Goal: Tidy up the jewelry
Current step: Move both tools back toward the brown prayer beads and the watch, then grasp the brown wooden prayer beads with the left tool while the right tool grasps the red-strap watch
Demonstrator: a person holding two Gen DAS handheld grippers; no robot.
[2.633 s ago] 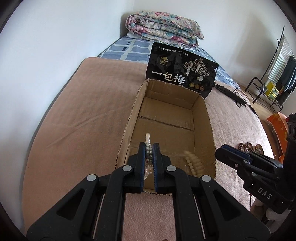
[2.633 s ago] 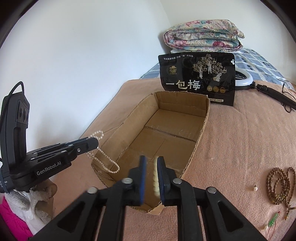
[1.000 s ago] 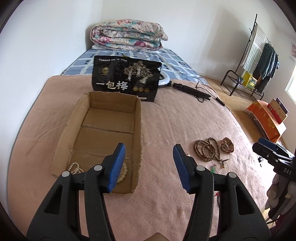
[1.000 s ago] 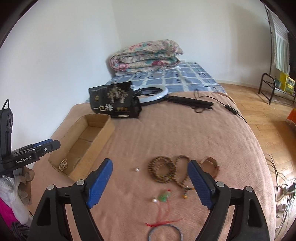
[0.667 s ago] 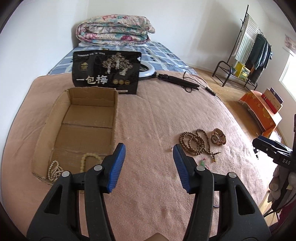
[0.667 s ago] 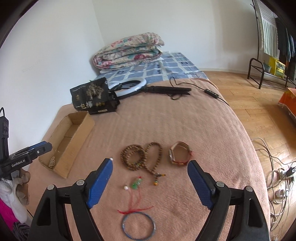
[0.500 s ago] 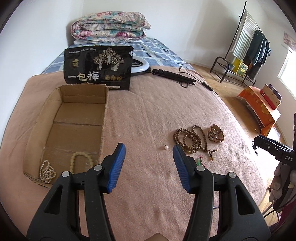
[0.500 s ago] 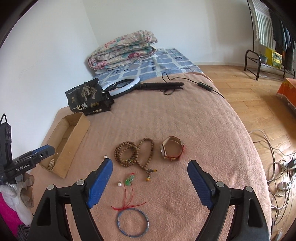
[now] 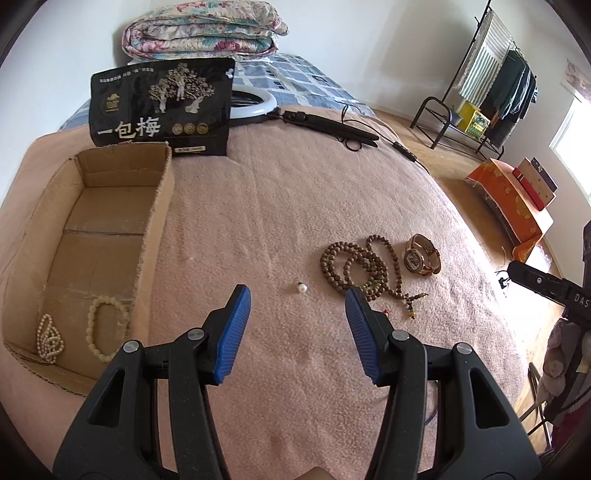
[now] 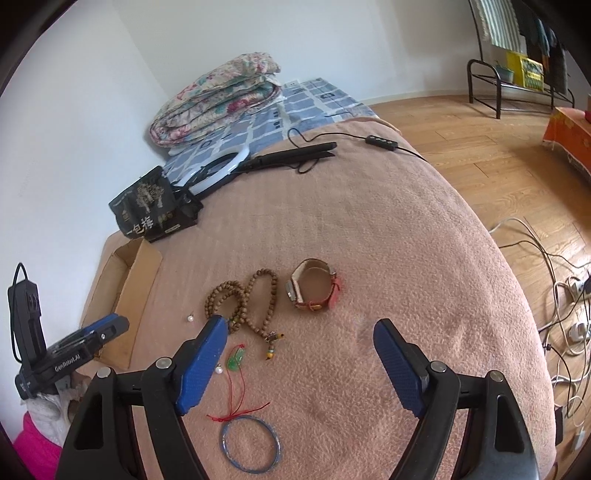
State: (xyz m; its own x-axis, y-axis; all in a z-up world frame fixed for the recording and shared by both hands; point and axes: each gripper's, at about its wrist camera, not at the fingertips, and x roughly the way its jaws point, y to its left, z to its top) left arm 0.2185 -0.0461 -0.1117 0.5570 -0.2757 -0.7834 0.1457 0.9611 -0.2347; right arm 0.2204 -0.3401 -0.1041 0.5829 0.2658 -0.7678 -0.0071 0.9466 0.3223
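A cardboard box [image 9: 157, 206] lies on the pink blanket at left, with a pearl necklace [image 9: 48, 336] and a cream bead bracelet [image 9: 96, 328] in its near end. My left gripper [image 9: 297, 295] is open and empty, held above a loose pearl [image 9: 302, 287]. Brown wooden beads [image 9: 356, 264] and a watch [image 9: 421, 254] lie to its right. My right gripper [image 10: 299, 328] is open and empty above the beads [image 10: 243, 295] and watch [image 10: 312, 288]. A green pendant on red cord [image 10: 236, 358], a blue bangle [image 10: 249, 443] and another pearl [image 10: 219, 369] lie near it.
A black snack bag [image 9: 162, 107] stands behind the box. A ring light [image 9: 253, 103] and its black stand and cable [image 9: 332, 127] lie beyond. A folded quilt [image 9: 203, 27] is at the back. The bed edge drops to wooden floor [image 10: 517, 166] on the right.
Both grippers let go of the pearl necklace and the bracelet in the box, opened wide and swung right, to the loose jewelry on the blanket.
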